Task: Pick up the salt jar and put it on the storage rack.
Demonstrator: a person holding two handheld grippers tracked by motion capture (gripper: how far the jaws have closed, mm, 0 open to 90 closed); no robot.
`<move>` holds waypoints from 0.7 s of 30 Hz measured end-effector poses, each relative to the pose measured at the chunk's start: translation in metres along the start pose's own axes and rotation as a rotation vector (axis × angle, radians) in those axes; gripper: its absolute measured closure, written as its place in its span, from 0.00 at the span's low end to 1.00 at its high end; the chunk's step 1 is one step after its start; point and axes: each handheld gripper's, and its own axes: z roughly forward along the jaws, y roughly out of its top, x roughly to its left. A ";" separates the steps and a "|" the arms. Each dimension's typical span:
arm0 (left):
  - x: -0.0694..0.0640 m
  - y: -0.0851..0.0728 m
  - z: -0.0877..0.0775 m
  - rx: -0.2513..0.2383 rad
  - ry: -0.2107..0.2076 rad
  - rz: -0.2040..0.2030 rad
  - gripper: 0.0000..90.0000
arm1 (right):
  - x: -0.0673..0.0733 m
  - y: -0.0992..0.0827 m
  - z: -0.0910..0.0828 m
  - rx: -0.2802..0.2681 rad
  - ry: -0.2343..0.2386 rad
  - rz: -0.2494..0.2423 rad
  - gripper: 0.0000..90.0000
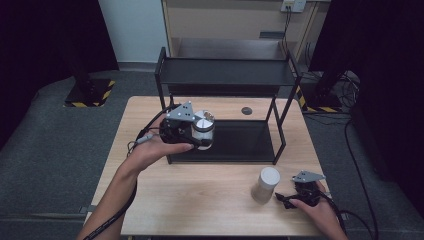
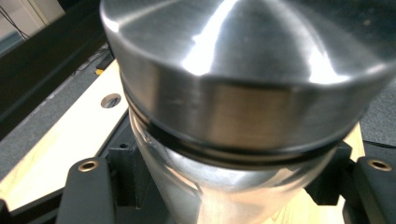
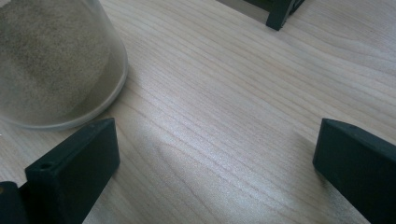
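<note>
My left gripper (image 1: 200, 136) is shut on a glass jar (image 1: 205, 125) with a shiny steel lid, held in the air in front of the black rack's lower shelf (image 1: 240, 142). In the left gripper view the jar (image 2: 243, 84) looms close, its glass body clamped between the two black jaws of the left gripper (image 2: 229, 191). A second jar (image 1: 265, 185), white-lidded and full of beige powder, stands on the table at the front right. My right gripper (image 1: 286, 200) rests just right of it, open. Its view shows the powder jar (image 3: 51, 60) beyond the left jaw and bare wood inside the right gripper (image 3: 217, 172).
The two-tier black rack (image 1: 225, 72) stands at the back middle of the wooden table (image 1: 200, 195); one rack foot (image 3: 280, 16) shows ahead of the right gripper. A round cable hole (image 1: 246, 110) sits in the tabletop behind the lower shelf. Grey floor surrounds the table.
</note>
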 end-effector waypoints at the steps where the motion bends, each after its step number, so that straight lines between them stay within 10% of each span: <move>1: 0.000 0.002 -0.001 0.001 0.004 0.001 0.33 | 0.000 0.000 0.000 0.000 0.000 0.000 0.01; 21: 0.007 0.035 -0.012 0.050 0.028 0.003 0.33 | -0.001 0.000 0.000 -0.001 0.002 -0.002 0.01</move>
